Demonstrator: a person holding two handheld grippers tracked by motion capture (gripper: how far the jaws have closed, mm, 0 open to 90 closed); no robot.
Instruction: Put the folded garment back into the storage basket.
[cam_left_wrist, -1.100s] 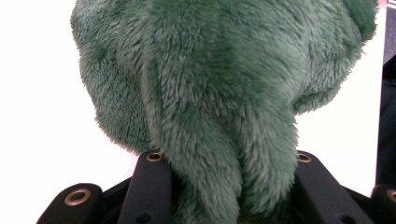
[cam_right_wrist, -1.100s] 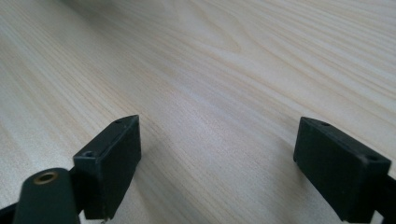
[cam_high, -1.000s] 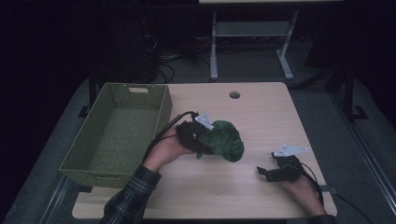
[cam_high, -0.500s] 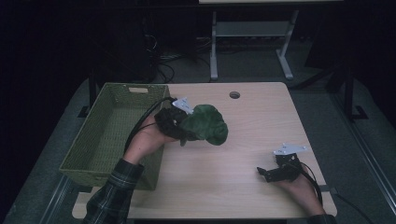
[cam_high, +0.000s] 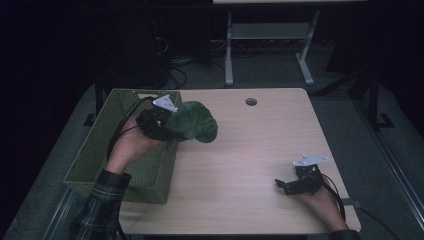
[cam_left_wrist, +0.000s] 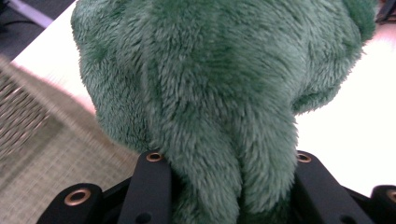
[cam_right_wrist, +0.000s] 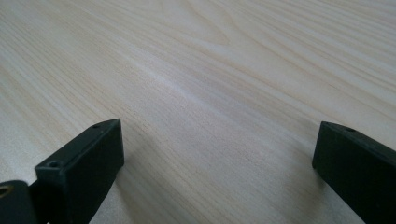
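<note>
the green plush toy is judged to be light, soft and easily squashed, with long fuzzy pile that gives the pads plenty of friction, so a slip is thought unlikely and no damage is expected from a firm squeeze. because the body yields, a hold is best taken on a thick, bunched part rather than on a thin limb or loose edge, which could fold and pull out. in the high view the toy is seen lifted clear of the table, just at the near right rim of the woven basket, with most of its bulk hanging over the tabletop beside the basket rather than over the inside. it is held by the left gripper, whose jaws are closed partway on it. in the left gripper view a lower lobe of the plush is pressed between the two black jaws, the pile bulging above and around them, and the rest of the body spreads out ahead and overhangs both sides. the hold looks deep and secure. the right gripper is rested low on the table near its front right corner, well apart from the toy, with its jaws spread wide and nothing between them but bare wood.
</note>
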